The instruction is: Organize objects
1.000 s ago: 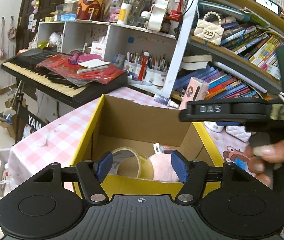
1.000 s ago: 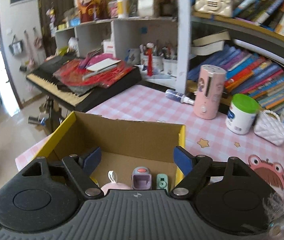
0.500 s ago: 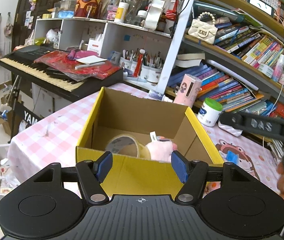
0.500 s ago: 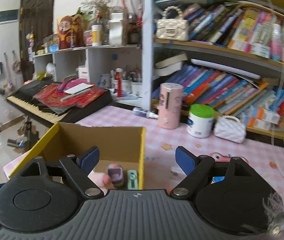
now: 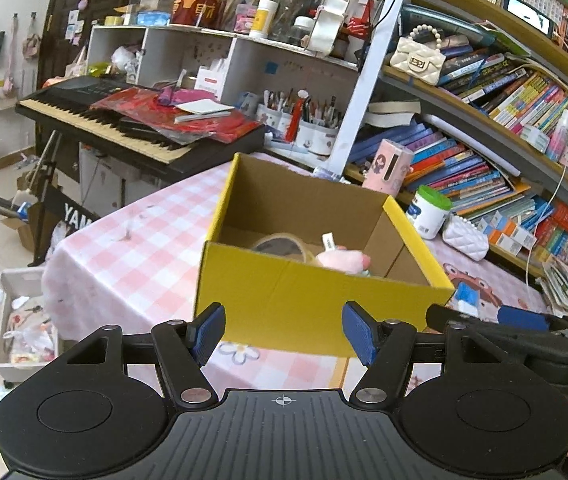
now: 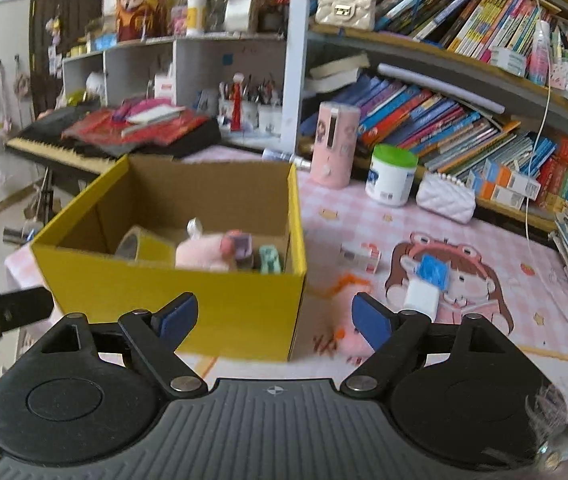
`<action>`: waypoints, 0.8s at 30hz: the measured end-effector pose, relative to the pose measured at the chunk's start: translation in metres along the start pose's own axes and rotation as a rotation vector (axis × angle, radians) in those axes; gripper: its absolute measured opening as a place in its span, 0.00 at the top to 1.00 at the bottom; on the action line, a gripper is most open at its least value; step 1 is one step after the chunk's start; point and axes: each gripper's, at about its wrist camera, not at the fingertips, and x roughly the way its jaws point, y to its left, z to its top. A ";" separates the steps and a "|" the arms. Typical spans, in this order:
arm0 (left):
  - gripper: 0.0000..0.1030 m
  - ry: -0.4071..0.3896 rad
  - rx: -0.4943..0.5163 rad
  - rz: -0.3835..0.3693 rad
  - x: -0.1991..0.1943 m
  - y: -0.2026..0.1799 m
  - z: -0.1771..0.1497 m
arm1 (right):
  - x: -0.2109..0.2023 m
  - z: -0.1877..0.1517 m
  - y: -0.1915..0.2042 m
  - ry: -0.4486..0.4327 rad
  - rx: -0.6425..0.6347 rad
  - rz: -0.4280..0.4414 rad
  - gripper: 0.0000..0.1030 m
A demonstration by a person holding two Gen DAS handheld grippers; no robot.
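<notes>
1 yellow box [image 6: 187, 304] w/ 1 tape roll [image 6: 133, 242], 1 pink plush [image 6: 203, 254]; my left gripper [image 5: 284, 332] & right gripper [image 6: 273, 318] both agape, empty; right's jaws just widened.

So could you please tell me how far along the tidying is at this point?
Done: the yellow cardboard box holds a tape roll, pink plush toy and small green item. In hand: nothing; left gripper and right gripper are open. Left: blue-and-white item and small white box on the table.
</notes>
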 end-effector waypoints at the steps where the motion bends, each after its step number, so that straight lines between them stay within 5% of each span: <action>1: 0.36 0.001 0.000 0.006 -0.003 0.002 -0.002 | -0.001 -0.003 0.002 0.008 -0.003 0.001 0.19; 7: 0.36 0.023 0.011 0.065 -0.014 0.009 -0.014 | -0.009 -0.020 0.010 0.040 -0.011 -0.008 0.17; 16: 0.17 0.079 0.092 0.250 -0.023 0.002 -0.037 | -0.015 -0.049 0.029 0.125 -0.078 -0.134 0.08; 24: 0.08 0.124 0.186 0.304 -0.033 -0.006 -0.056 | -0.029 -0.071 0.042 0.146 -0.099 -0.148 0.05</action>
